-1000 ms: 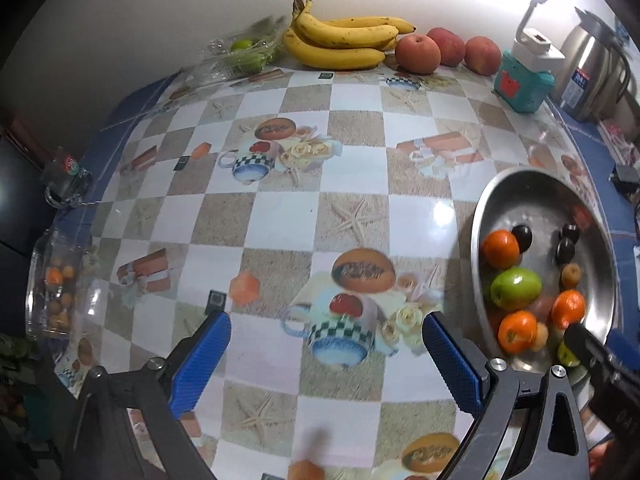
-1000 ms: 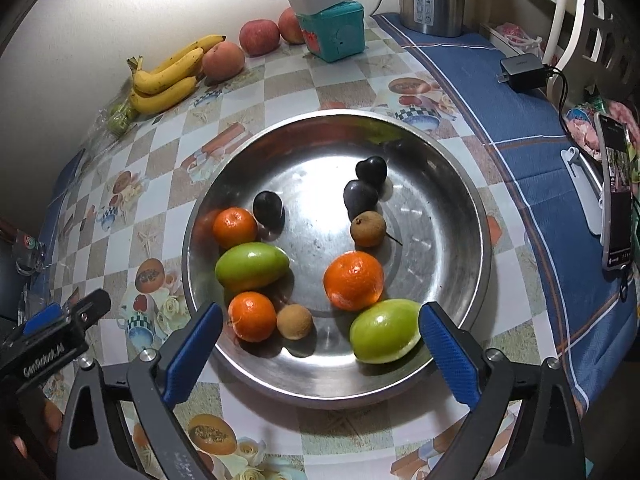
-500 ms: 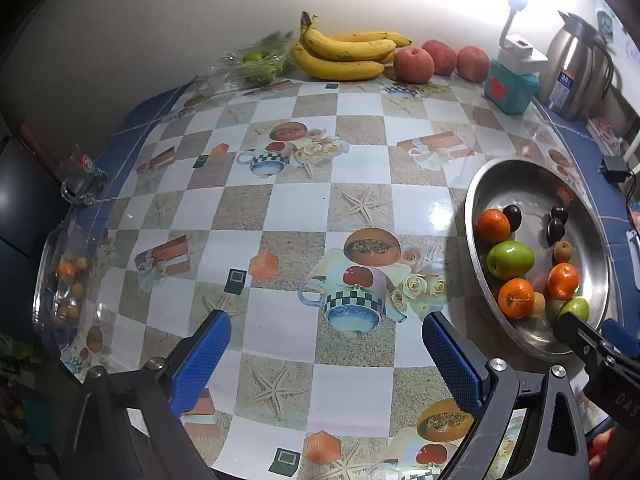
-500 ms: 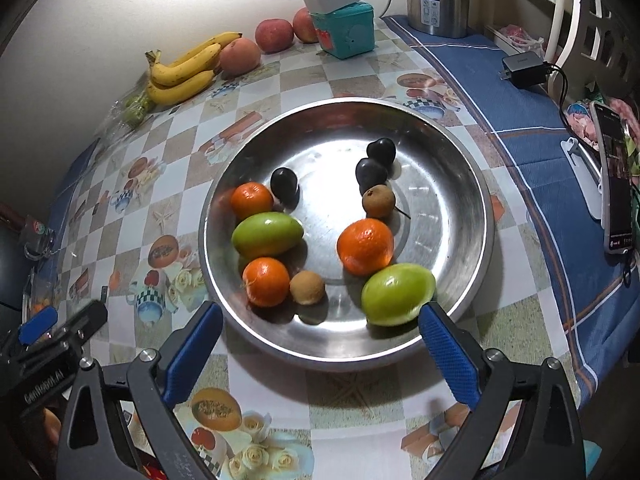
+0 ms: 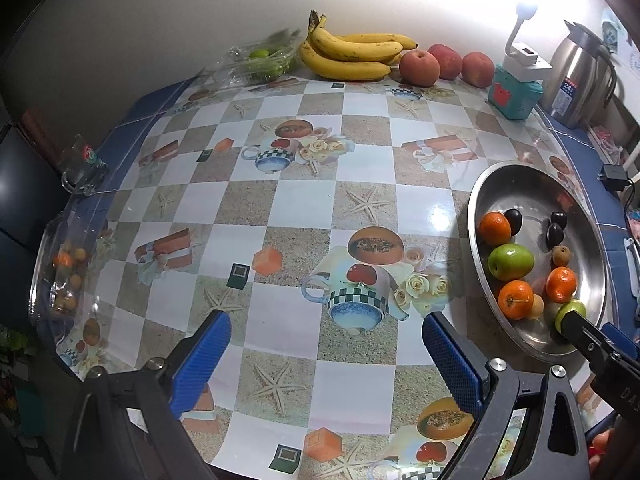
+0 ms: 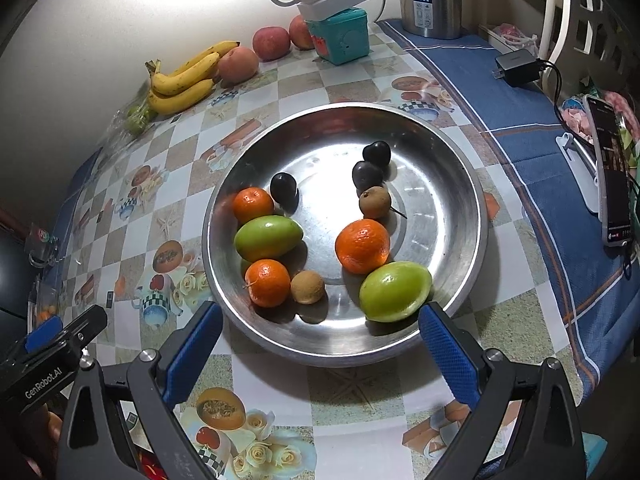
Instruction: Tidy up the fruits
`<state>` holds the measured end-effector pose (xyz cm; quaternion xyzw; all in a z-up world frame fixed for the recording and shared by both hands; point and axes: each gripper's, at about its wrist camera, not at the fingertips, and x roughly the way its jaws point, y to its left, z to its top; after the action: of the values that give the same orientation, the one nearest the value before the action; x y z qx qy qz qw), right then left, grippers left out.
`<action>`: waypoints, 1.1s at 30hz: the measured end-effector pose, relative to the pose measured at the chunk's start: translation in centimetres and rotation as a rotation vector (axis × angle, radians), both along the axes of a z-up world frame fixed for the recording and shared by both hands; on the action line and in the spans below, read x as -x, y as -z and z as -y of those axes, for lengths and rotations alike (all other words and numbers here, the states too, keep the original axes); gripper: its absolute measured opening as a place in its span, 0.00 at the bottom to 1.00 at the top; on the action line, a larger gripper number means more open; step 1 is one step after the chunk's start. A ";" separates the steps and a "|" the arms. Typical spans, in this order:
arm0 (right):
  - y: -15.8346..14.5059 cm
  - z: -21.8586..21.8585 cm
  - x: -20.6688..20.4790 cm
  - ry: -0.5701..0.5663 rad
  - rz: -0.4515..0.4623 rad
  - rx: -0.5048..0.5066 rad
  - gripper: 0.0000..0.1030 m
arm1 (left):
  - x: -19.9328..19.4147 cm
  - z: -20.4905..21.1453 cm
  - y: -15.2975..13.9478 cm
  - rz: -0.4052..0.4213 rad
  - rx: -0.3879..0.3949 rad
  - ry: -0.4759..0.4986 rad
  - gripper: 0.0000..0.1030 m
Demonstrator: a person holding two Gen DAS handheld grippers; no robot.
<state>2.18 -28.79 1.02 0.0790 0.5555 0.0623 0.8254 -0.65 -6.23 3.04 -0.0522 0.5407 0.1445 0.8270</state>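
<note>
A round steel bowl point(image 6: 460, 184) sits on the patterned tablecloth; it also shows in the left wrist view point(image 5: 532, 184). It holds three oranges point(image 6: 362, 245), two green mangoes point(image 6: 395, 290), three dark plums point(image 6: 367, 174) and two small brown fruits point(image 6: 307, 287). My right gripper point(image 6: 320, 336) is open and empty, just in front of the bowl's near rim. My left gripper point(image 5: 326, 354) is open and empty above the cloth, left of the bowl. A bunch of bananas point(image 5: 352, 54) and three peaches point(image 5: 419, 68) lie by the far wall.
A clear box of green fruit point(image 5: 260, 62) is left of the bananas. A teal box with a white power strip point(image 5: 516, 92) and a steel kettle point(image 5: 580, 76) stand at the back right. A clear container of small fruits point(image 5: 64, 276) sits at the left edge. A phone point(image 6: 612, 176) and charger point(image 6: 516, 66) lie on the blue cloth.
Both grippers have drawn back and risen, so more of the table shows. The bowl looks farther from the right gripper. Both stay open and empty; no fruit has moved.
</note>
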 end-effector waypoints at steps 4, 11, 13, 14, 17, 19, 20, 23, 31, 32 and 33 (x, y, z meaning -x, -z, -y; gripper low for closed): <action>0.1 -0.1 0.0 0.000 -0.005 -0.001 0.96 | 0.0 0.0 0.0 -0.003 0.004 -0.002 0.95; 0.3 -0.1 -0.1 -0.003 -0.013 -0.002 0.96 | 0.0 0.1 0.1 -0.004 0.004 -0.001 0.95; 0.4 -0.1 -0.1 -0.004 -0.015 -0.002 0.96 | 0.0 0.0 0.1 -0.006 0.004 0.001 0.95; 0.4 -0.1 -0.1 -0.005 -0.017 -0.002 0.96 | 0.0 0.0 0.1 -0.006 0.004 0.002 0.95; 0.4 -0.2 -0.2 -0.006 -0.019 -0.001 0.96 | -0.1 0.0 0.1 -0.007 0.004 0.002 0.95; 0.4 -0.2 -0.2 -0.005 -0.020 -0.001 0.96 | -0.1 0.1 0.1 -0.008 0.005 0.002 0.95; 0.5 -0.2 -0.2 -0.006 -0.020 0.000 0.96 | 0.0 0.0 0.1 -0.008 0.006 0.003 0.95; 0.5 -0.2 -0.2 -0.008 -0.022 0.001 0.96 | -0.1 0.0 0.2 -0.009 0.006 0.005 0.95; 0.5 -0.3 -0.2 -0.009 -0.022 0.001 0.96 | 0.0 0.1 0.2 -0.010 0.007 0.004 0.95; 0.5 -0.3 -0.2 -0.010 -0.023 0.001 0.96 | -0.1 0.1 0.2 -0.009 0.006 0.004 0.95; 0.6 -0.3 -0.2 -0.011 -0.023 0.002 0.96 | -0.1 0.1 0.2 -0.009 0.006 0.004 0.95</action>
<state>2.35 -28.52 0.46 0.0761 0.5655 0.0653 0.8186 -0.60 -6.29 2.86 -0.0531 0.5451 0.1414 0.8246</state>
